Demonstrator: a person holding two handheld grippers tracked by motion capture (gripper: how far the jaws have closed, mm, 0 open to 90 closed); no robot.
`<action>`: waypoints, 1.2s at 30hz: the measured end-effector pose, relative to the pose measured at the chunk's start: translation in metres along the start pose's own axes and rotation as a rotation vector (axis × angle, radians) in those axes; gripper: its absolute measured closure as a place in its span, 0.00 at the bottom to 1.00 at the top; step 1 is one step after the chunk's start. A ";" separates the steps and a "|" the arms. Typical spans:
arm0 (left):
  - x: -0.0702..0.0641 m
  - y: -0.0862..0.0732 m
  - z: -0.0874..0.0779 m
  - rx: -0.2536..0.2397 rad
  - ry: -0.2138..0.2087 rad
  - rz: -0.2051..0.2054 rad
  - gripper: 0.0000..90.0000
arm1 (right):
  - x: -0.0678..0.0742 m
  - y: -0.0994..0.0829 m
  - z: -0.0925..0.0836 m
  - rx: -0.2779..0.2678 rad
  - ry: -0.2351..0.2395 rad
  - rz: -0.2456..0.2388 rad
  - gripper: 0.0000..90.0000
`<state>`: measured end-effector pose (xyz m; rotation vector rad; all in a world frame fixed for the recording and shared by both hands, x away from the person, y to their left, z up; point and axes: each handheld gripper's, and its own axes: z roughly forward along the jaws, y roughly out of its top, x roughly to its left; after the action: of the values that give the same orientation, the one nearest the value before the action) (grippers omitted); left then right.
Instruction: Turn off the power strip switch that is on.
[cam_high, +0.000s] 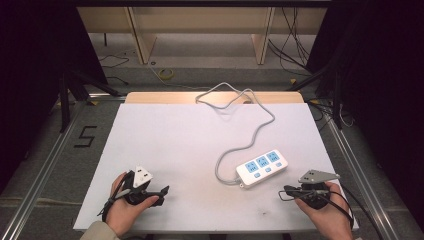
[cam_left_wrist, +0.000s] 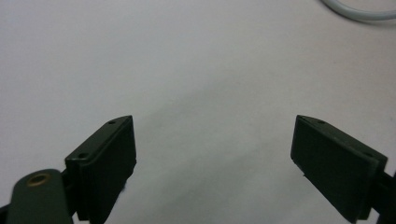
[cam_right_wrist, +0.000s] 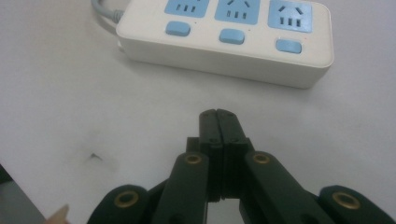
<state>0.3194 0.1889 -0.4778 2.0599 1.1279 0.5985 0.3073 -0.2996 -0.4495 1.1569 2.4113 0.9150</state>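
- White plastic power strip (cam_high: 261, 167) lies flat on the white surface (cam_high: 170, 145), right of centre and toward the near edge, turned at a slant, sockets up. Three blue socket faces, three blue switches along the side facing the person.
- Its grey cord (cam_high: 239, 122) leaves the left end, loops near the strip, then snakes off to the far edge and drops over it. The slack probably lets the strip be shifted without tugging.
- Right claw (cam_high: 286, 191) sits just beside the strip's near right corner, apart from it, not touching. In the right gripper view its jaws stand pressed together with nothing between them, pointed at the switch row (cam_right_wrist: 231, 36).
- Judgement: a shut tip suits pressing a switch rather than grasping; the strip's switch side faces this claw, which fits that.
- Right hand (cam_high: 322, 210) rests low at the near edge, wrist in from below, claw aimed inward and left.
- Left claw (cam_high: 162, 192) is well apart from the strip, over bare surface. In the left gripper view its jaws stand wide apart, holding nothing; a bit of cord (cam_left_wrist: 357, 10) shows at the top corner.
- Left hand (cam_high: 126, 202) lies palm-in near the edge, claw pointing right toward the middle; it looks parked, or ready to steady the strip.
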 end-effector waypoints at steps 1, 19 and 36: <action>0.000 0.000 0.000 0.001 0.001 0.001 0.15 | -0.001 0.000 0.000 -0.001 -0.006 -0.011 1.00; -0.001 0.001 0.002 0.000 -0.001 0.003 0.16 | -0.004 0.010 0.002 0.058 -0.028 -0.009 1.00; -0.001 0.000 0.002 0.002 -0.001 0.003 0.16 | -0.009 0.017 0.000 0.098 -0.029 0.027 1.00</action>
<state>0.3206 0.1871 -0.4789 2.0636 1.1254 0.5976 0.3226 -0.2989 -0.4385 1.2317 2.4473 0.7902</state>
